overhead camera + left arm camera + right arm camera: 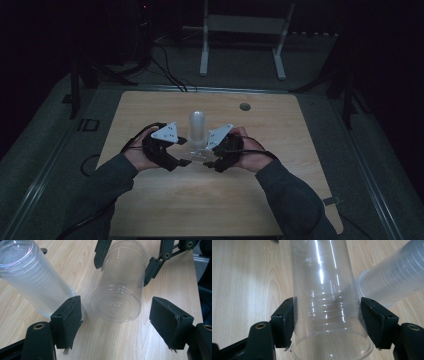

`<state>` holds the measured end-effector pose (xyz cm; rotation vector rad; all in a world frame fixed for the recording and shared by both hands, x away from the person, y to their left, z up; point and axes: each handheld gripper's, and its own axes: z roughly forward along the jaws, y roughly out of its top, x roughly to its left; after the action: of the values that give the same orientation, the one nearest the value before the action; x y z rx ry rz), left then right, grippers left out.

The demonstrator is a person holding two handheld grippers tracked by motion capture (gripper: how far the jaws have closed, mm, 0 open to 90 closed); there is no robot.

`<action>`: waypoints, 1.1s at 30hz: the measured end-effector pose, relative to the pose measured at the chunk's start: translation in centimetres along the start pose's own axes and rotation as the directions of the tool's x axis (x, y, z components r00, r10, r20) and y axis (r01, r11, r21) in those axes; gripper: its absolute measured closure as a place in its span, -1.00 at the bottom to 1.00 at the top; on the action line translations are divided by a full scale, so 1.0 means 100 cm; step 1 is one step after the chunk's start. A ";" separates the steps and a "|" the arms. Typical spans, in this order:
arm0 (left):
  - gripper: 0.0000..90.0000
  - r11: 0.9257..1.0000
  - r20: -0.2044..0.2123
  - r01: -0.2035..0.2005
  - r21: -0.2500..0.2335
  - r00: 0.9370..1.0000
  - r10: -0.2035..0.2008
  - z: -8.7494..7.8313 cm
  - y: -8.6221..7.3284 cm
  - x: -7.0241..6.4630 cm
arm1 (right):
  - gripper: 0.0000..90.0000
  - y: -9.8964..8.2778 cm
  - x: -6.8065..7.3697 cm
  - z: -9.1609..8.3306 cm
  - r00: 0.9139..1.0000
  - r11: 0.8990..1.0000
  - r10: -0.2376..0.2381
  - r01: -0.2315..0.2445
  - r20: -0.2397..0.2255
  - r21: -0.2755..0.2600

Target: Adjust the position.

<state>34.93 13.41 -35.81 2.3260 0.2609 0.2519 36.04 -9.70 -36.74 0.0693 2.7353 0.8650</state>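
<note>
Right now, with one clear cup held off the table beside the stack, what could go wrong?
The right gripper pinches the thin clear cup by its walls; it could buckle or slip. The left gripper stands open around that cup's base, so closing off-centre may twist it. The upright stack of cups stands close by; a stray nudge might topple it.

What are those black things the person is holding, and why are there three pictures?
A person sits at a wooden table and holds a black claw in each hand, like big tongs. One picture looks down from above. The other two come from little cameras riding on each claw. On the table stands a tall stack of clear cups, upside down. The right claw squeezes a clear plastic cup lying on its side, one pad on each side of it. The left claw is open, with its pads either side of that cup's bottom end but not touching it. From above, the left claw and right claw face each other.
</note>
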 end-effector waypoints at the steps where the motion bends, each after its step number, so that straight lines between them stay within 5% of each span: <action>1: -0.43 1.000 -0.001 -0.003 0.008 1.000 0.003 0.000 0.000 0.000 | -0.29 0.000 0.000 0.000 1.000 1.000 -0.002 0.002 0.000 0.001; 24: -0.39 0.992 -0.007 -0.056 0.117 0.998 0.057 0.009 0.009 -0.004 | -0.29 0.005 0.004 0.007 1.000 0.999 -0.031 0.031 0.004 0.040; 33: -0.39 0.980 -0.008 -0.083 0.180 0.996 0.086 0.014 0.014 -0.006 | -0.29 0.007 0.006 0.010 0.999 0.998 -0.040 0.040 0.000 0.051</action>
<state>34.90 11.36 -35.76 2.5184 0.2002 0.2993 35.71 -8.55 -37.27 0.0243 2.7482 0.7841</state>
